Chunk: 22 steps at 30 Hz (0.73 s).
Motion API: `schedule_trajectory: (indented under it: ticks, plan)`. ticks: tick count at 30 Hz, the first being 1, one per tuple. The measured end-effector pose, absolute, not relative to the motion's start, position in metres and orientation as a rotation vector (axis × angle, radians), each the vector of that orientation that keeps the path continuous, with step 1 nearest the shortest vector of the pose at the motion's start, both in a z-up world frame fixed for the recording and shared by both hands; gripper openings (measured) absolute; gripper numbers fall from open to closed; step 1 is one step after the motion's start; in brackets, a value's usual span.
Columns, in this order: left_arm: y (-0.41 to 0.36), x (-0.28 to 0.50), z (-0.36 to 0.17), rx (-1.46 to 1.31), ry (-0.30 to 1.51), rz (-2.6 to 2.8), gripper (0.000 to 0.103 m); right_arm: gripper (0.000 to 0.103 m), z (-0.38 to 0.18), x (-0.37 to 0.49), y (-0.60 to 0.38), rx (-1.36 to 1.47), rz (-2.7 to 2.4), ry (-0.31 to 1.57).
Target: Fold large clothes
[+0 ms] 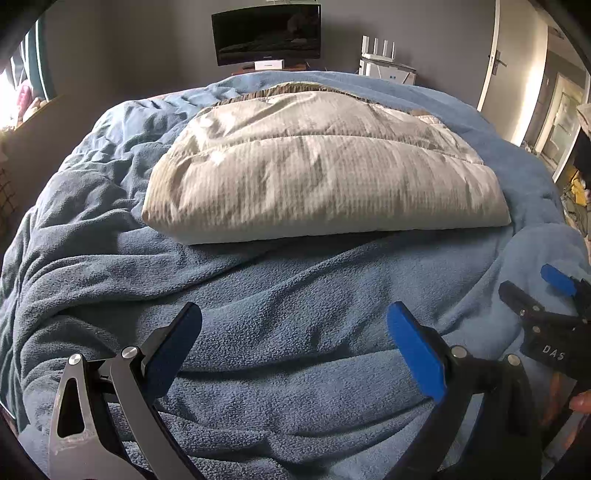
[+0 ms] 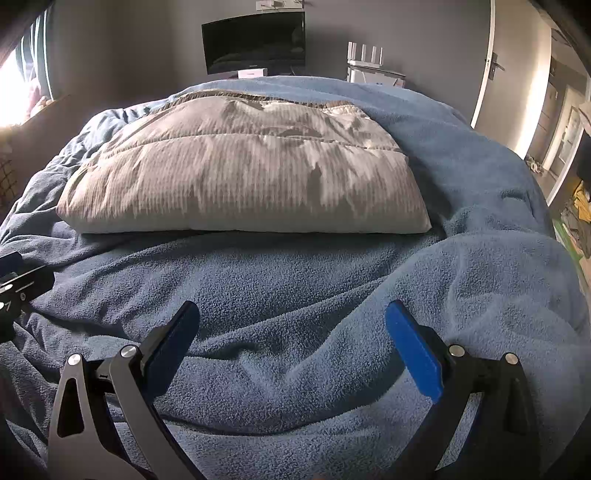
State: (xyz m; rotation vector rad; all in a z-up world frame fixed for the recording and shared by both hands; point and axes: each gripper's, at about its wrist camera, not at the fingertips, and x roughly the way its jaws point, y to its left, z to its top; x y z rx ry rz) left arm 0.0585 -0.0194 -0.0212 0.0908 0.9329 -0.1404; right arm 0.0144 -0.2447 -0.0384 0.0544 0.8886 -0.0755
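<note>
Down low, both tongs hang spread wide and empty over the rumpled blue fleece blanket (image 1: 295,295) that covers the bed: the left tongs (image 1: 295,343) and the right tongs (image 2: 293,341), side by side. Beyond them, well apart from either, lies the folded beige quilted cover (image 2: 240,177), a thick flat bundle set crosswise on the blanket. Behind the bed a dark monitor (image 1: 266,34) stands against the grey wall, with a white router (image 1: 380,61) nearby.

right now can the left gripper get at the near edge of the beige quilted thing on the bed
Probably yes. The left gripper is open and empty, and only rumpled blue blanket lies between it and the folded beige quilted piece; nothing blocks the way.
</note>
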Motion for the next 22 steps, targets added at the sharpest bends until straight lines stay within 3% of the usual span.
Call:
schedule_trajectory:
  ticks: [22]
  plan:
    - [-0.030,0.055,-0.022,0.116,0.939,-0.139,0.097,0.096,-0.043,0.015,-0.247,0.063,-0.087,0.907]
